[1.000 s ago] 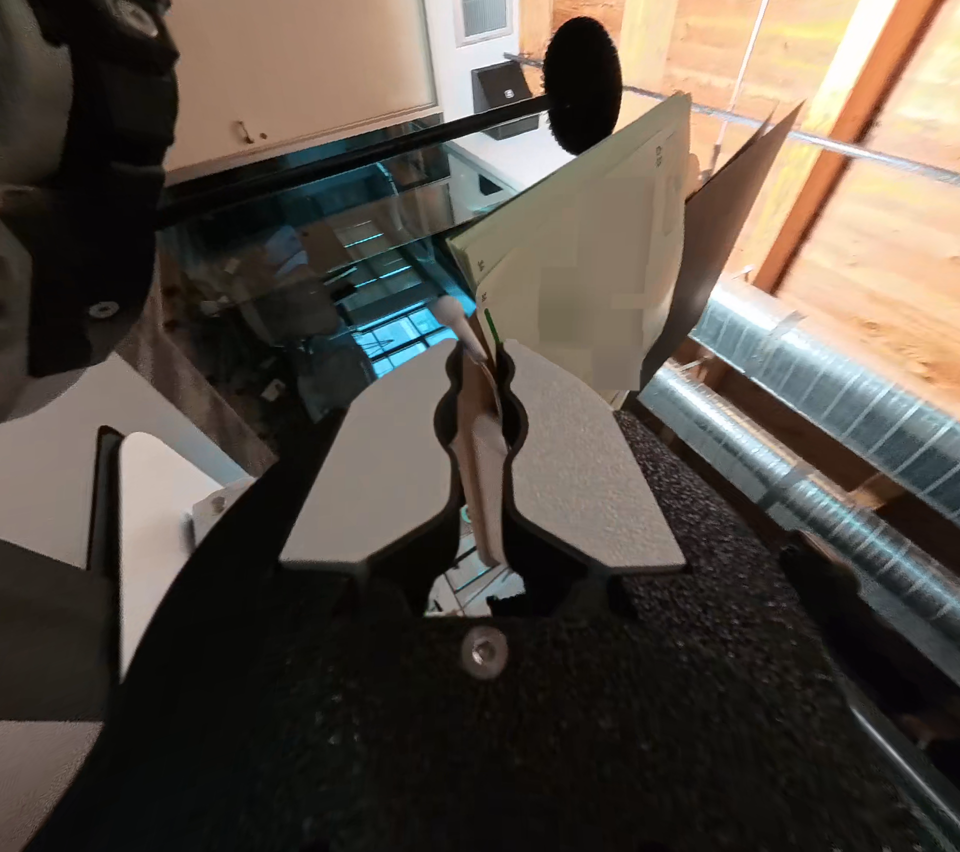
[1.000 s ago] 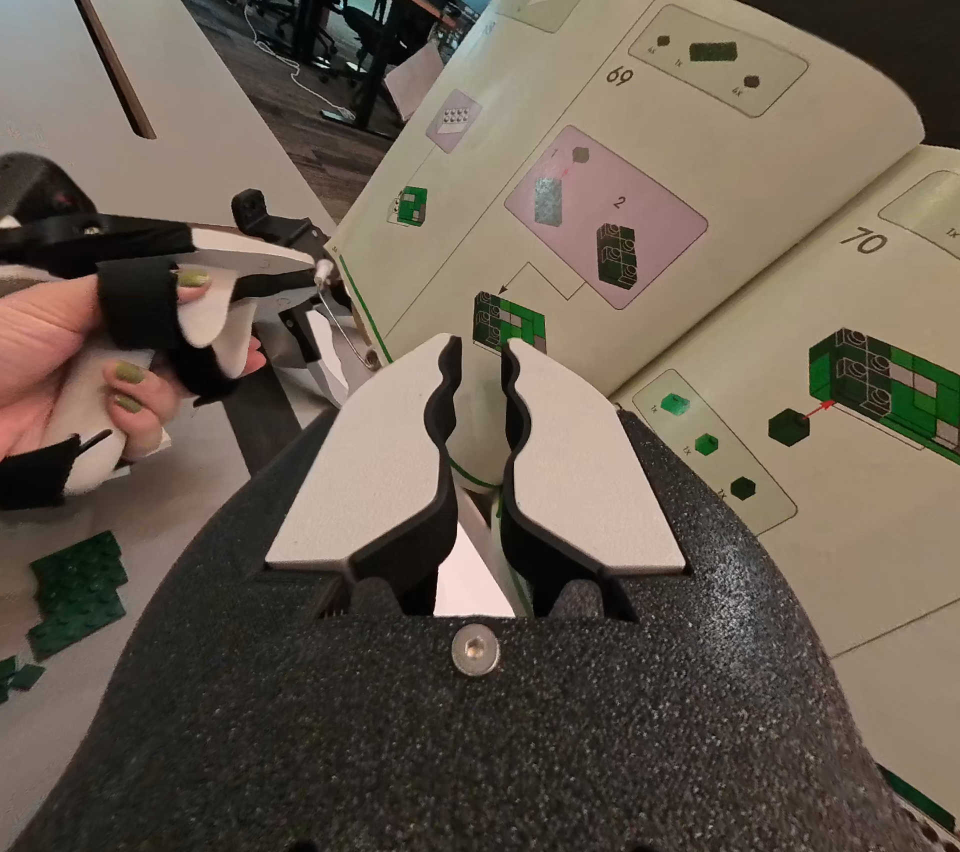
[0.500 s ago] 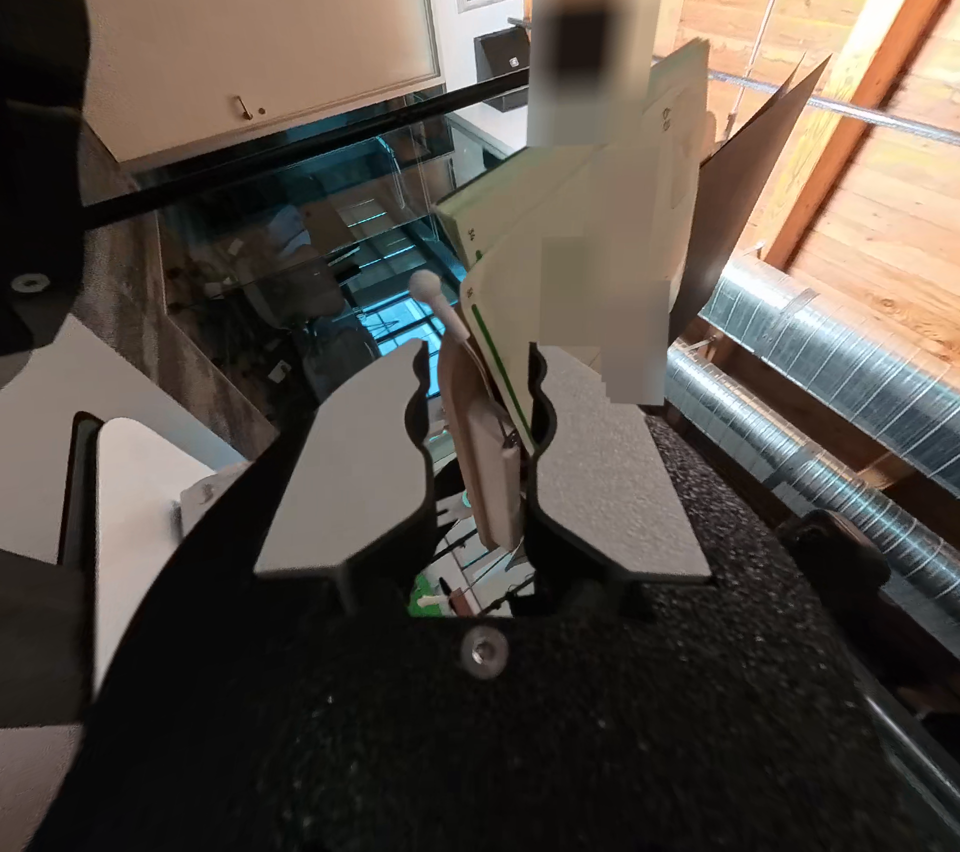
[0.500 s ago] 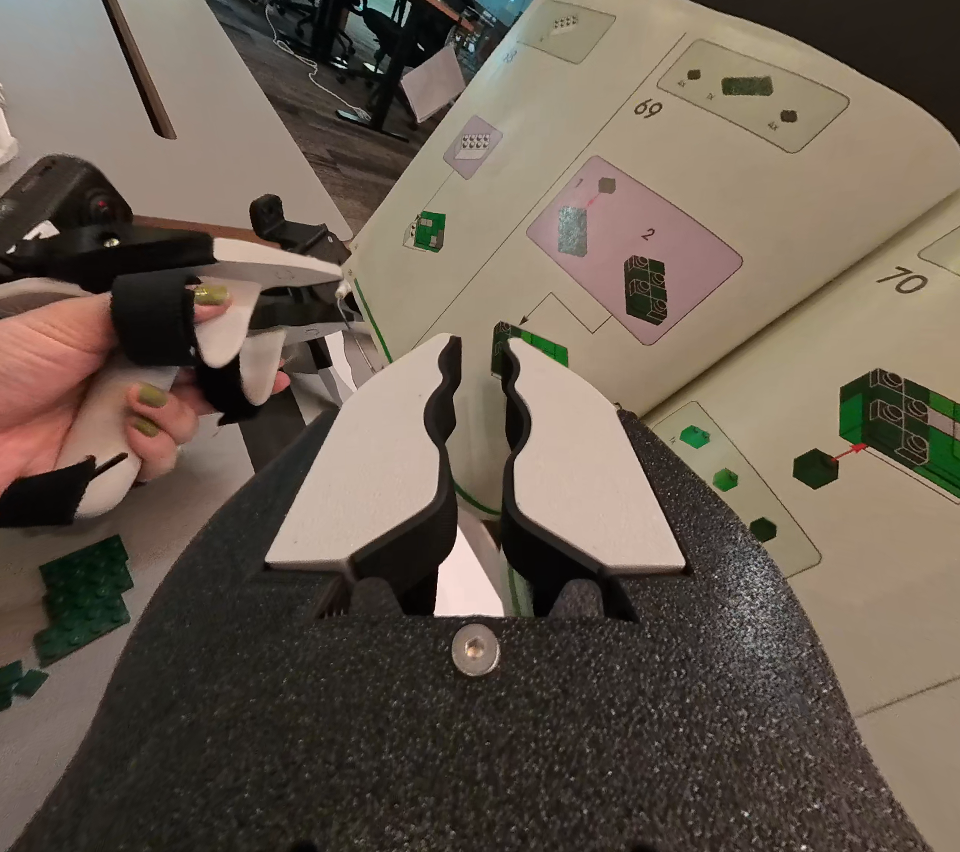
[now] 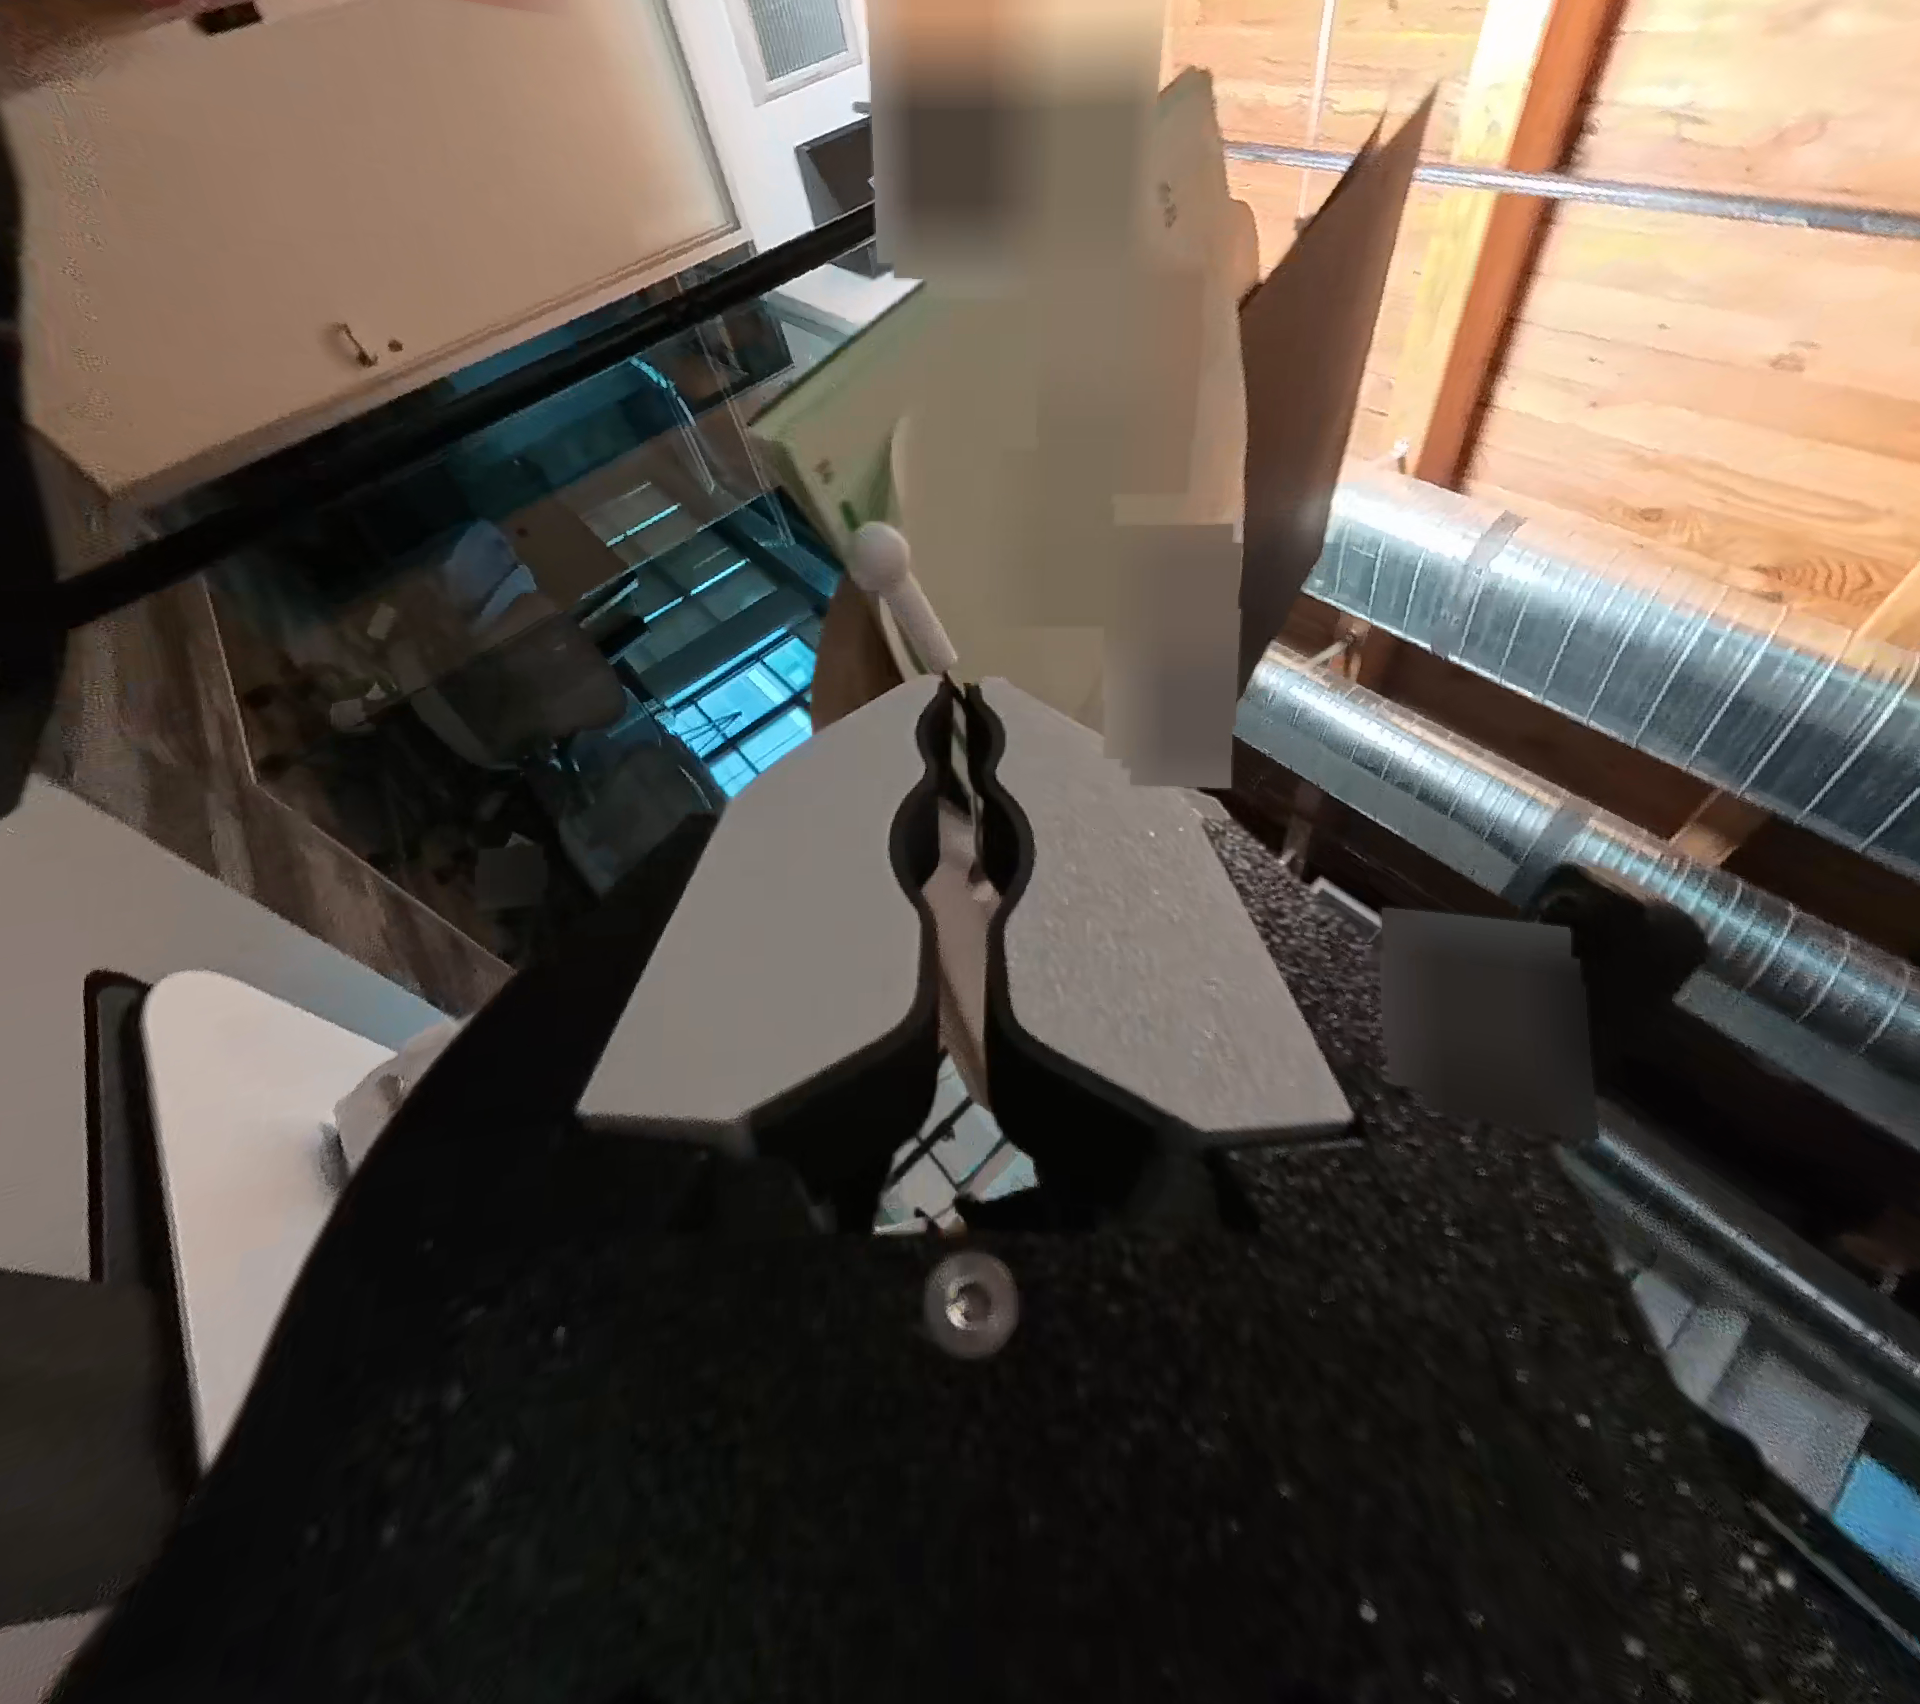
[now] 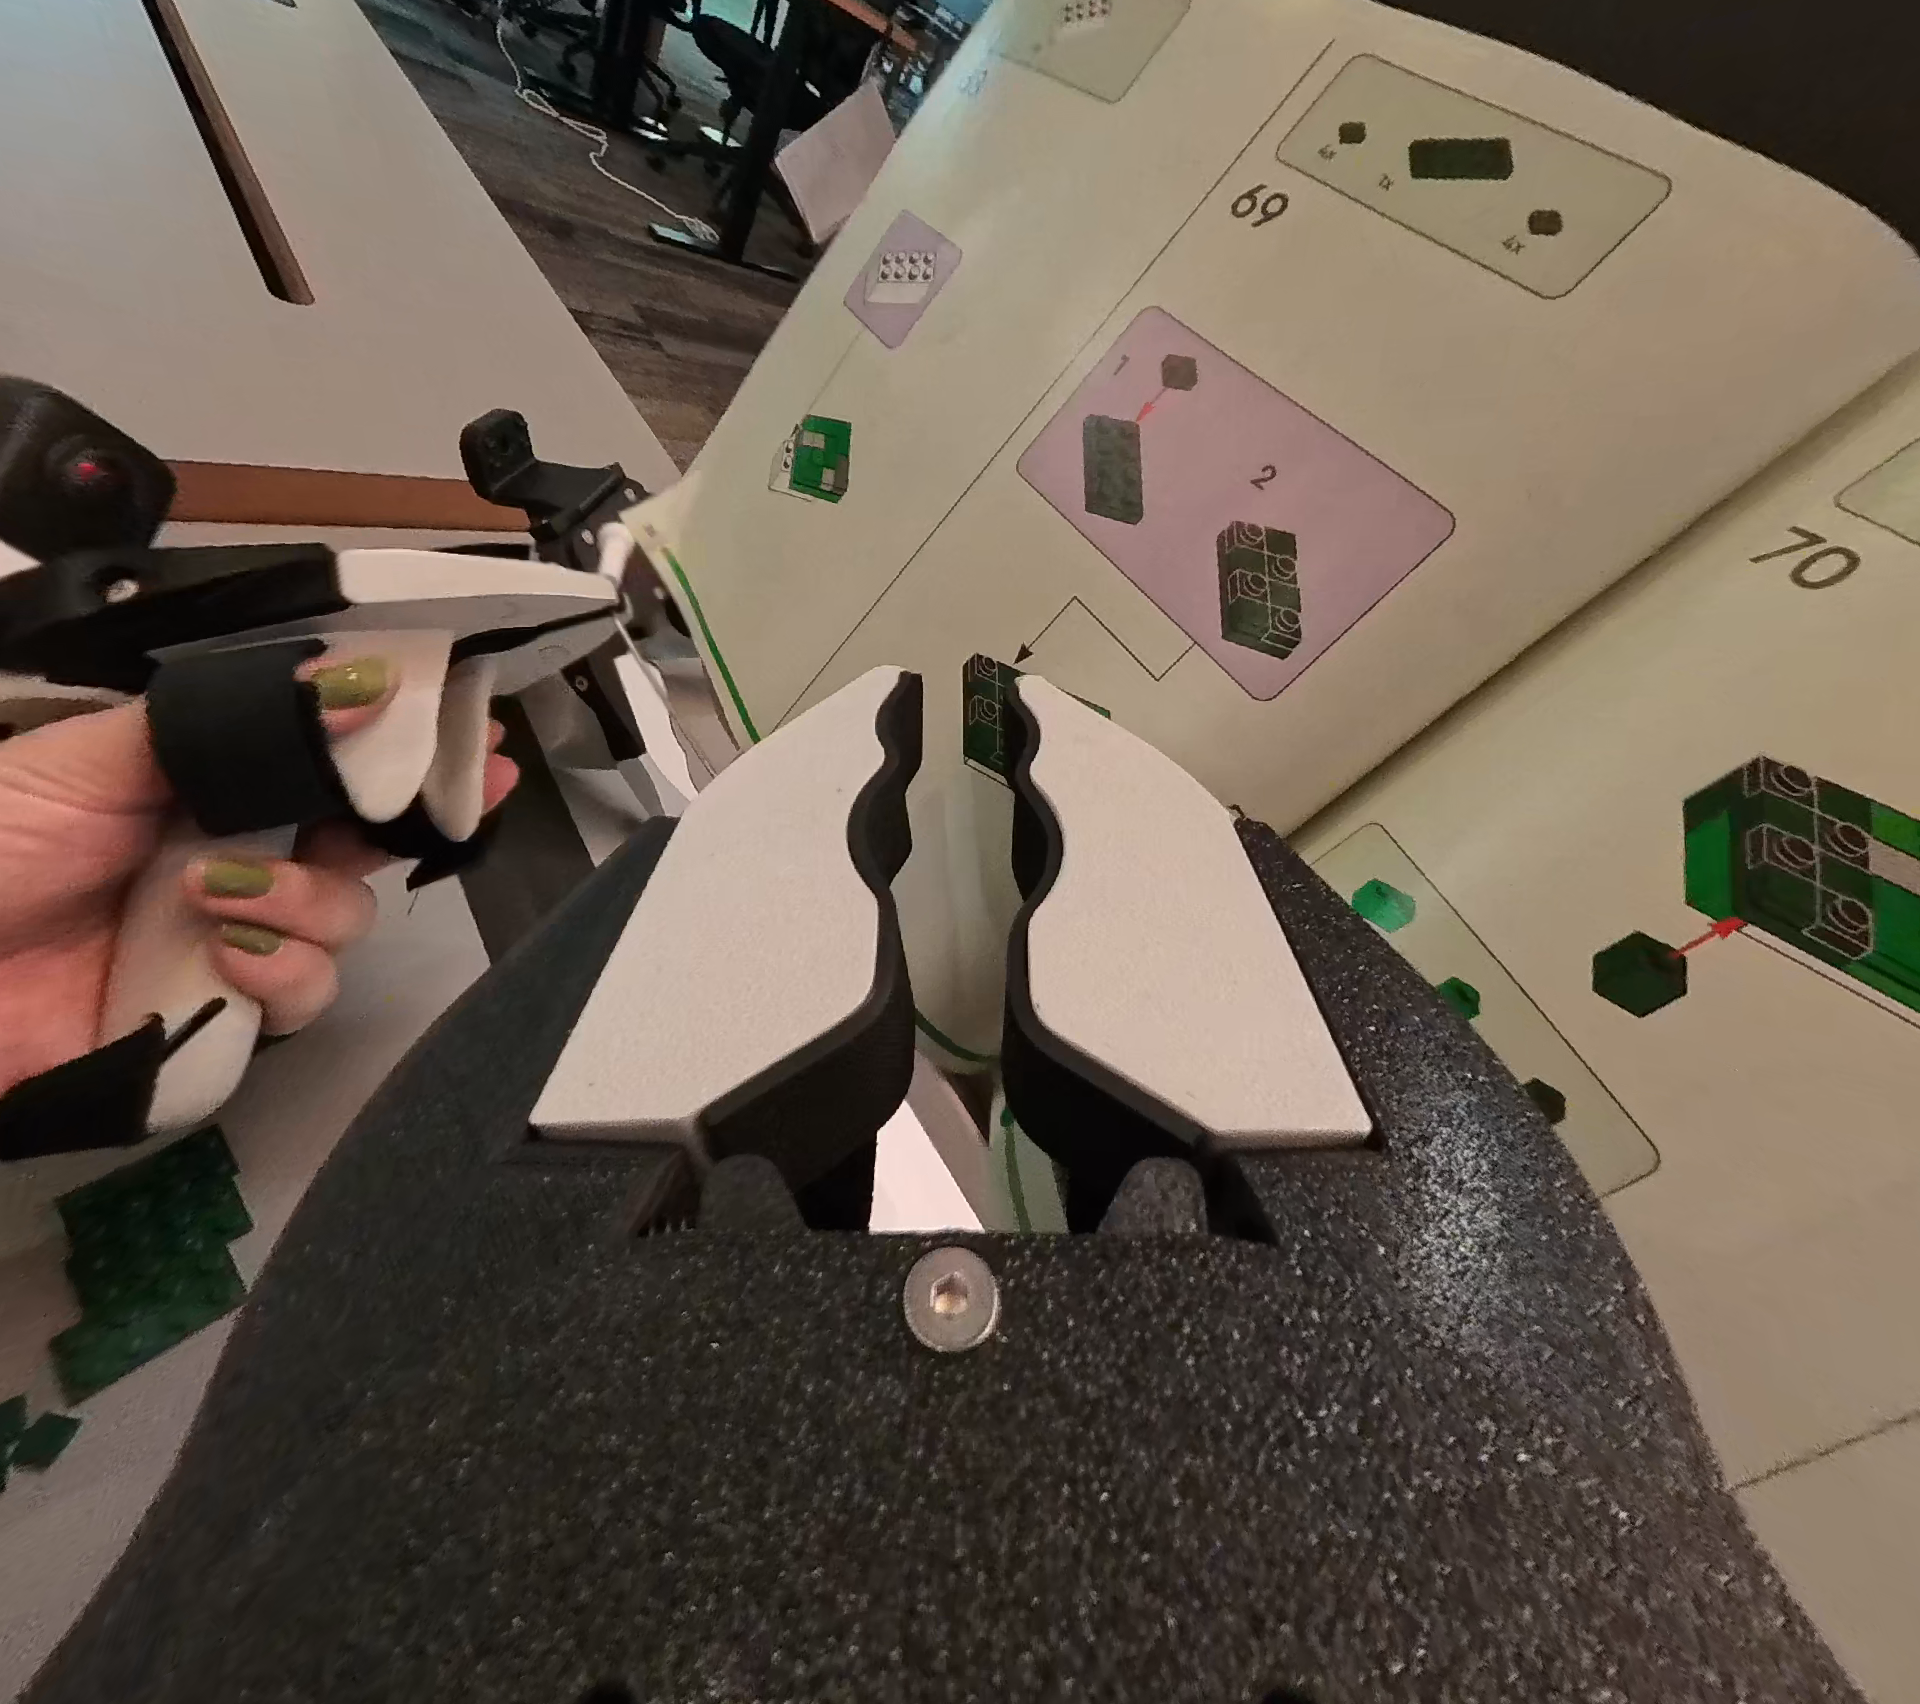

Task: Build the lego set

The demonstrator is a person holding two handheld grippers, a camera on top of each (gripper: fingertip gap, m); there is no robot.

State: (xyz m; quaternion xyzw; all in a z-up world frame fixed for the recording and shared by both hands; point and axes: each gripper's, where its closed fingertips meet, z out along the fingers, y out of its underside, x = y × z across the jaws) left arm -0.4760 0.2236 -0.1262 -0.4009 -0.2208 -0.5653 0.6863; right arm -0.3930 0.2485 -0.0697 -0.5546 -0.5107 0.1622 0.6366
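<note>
An open instruction booklet with pictures of green brick steps is held up between both grippers. My right gripper is closed on the bottom edge of its left page, which runs down between the fingers. My left gripper is shut on a thin page edge; a small white ball-tipped stick pokes out just past its fingertips. In the right wrist view the left gripper, held by a hand, pinches the booklet's left edge. From the left wrist view the booklet shows edge-on, largely under blur patches.
Dark green flat plates lie on the white table at the lower left, below the hand. A black clamp-like mount stands behind the left gripper. Desks and chairs stand farther back. Silver ducts and wooden planks fill the left wrist view. There is about 11 centimetres between the tips of the two grippers.
My left gripper, first shut on a thicker tan part of the booklet, opened half a second ago and is now shut on a thin page edge. My right gripper kept its hold and shifted slightly.
</note>
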